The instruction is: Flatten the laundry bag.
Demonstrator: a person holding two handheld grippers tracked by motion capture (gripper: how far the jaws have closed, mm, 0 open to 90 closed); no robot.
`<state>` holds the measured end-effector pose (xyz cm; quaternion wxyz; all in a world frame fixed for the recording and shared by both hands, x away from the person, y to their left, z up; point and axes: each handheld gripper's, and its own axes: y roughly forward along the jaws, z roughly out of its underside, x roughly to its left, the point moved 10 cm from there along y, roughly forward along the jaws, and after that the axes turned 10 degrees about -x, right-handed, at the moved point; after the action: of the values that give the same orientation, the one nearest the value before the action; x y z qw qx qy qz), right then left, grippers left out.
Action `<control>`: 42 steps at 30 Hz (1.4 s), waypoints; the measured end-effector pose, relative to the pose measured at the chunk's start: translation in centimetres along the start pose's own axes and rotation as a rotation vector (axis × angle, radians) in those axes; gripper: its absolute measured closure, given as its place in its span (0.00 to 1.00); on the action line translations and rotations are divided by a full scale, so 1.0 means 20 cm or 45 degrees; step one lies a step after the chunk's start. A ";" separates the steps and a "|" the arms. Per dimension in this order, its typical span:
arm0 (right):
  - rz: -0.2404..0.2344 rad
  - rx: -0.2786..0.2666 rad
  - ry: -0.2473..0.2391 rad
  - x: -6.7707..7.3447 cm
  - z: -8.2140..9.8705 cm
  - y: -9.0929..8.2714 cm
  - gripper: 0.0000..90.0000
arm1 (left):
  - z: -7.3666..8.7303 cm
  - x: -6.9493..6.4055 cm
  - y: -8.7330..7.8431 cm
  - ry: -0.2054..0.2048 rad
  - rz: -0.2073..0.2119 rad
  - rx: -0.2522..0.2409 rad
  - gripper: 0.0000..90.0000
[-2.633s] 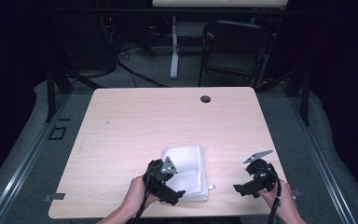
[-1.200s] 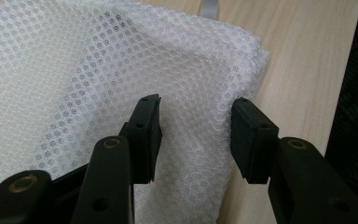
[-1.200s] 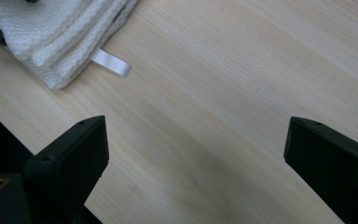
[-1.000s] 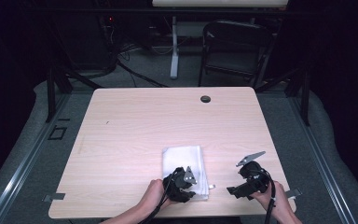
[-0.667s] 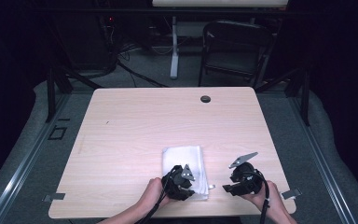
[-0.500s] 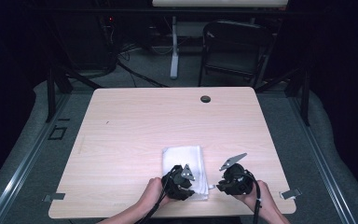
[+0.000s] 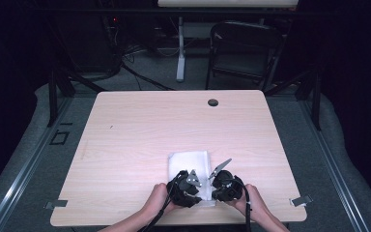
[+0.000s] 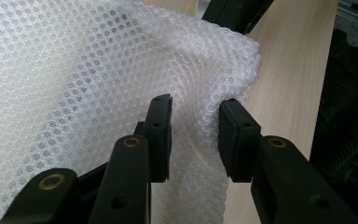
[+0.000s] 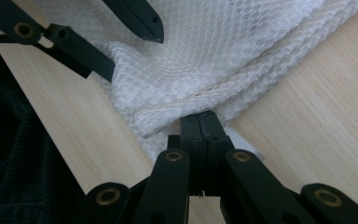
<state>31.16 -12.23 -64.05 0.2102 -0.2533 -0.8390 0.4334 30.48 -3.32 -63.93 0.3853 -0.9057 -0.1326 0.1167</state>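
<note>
Cloth: a folded white mesh cloth (image 7: pixel 189 163) lay on the wooden table (image 7: pixel 125 140), near the front edge and slightly right of centre.
Long axis: the cloth formed an oblong whose long side ran from the person's edge toward the far side of the table; its near short end sat under the two grippers.
Left gripper: the left gripper (image 8: pixel 193 135) stood at the near left part of the cloth, with a raised fold of mesh bunched between its pads, which stood apart; both pads (image 8: pixel 160 135) touched the fabric, so the fold appeared lightly pinched.
Right gripper: the right gripper (image 9: pixel 199 128) met the near right corner of the cloth, where the layered edges (image 9: pixel 242 88) showed; its jaws had just been closing and stood pressed together, the tips at the hem, though whether any fabric was caught between them could not be told.
Hands: both hands (image 7: pixel 160 199) held the grippers just beside each other at the table's front edge.
</note>
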 end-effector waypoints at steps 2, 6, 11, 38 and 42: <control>-0.011 -0.009 0.015 0.00 0.00 0.00 1.00 | -0.01 0.00 -0.01 0.010 -0.004 -0.013 0.71; -0.024 -0.030 0.049 -0.01 0.00 0.01 1.00 | -0.02 0.00 -0.01 -0.011 -0.012 -0.039 0.71; -0.009 -0.028 0.029 -0.01 0.00 0.01 1.00 | -0.03 -0.01 -0.01 0.002 -0.031 -0.033 0.80; 0.007 -0.103 -0.006 -0.02 -0.08 0.02 1.00 | -0.07 0.02 -0.06 0.005 -0.055 -0.142 0.96; -0.007 -0.089 0.012 -0.01 -0.06 0.06 1.00 | -0.07 0.02 -0.07 0.016 -0.059 -0.136 0.96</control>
<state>32.36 -10.92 -64.48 0.2064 -0.2601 -0.8533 0.4020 31.06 -3.12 -62.06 0.3399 -0.9224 -0.1571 0.0949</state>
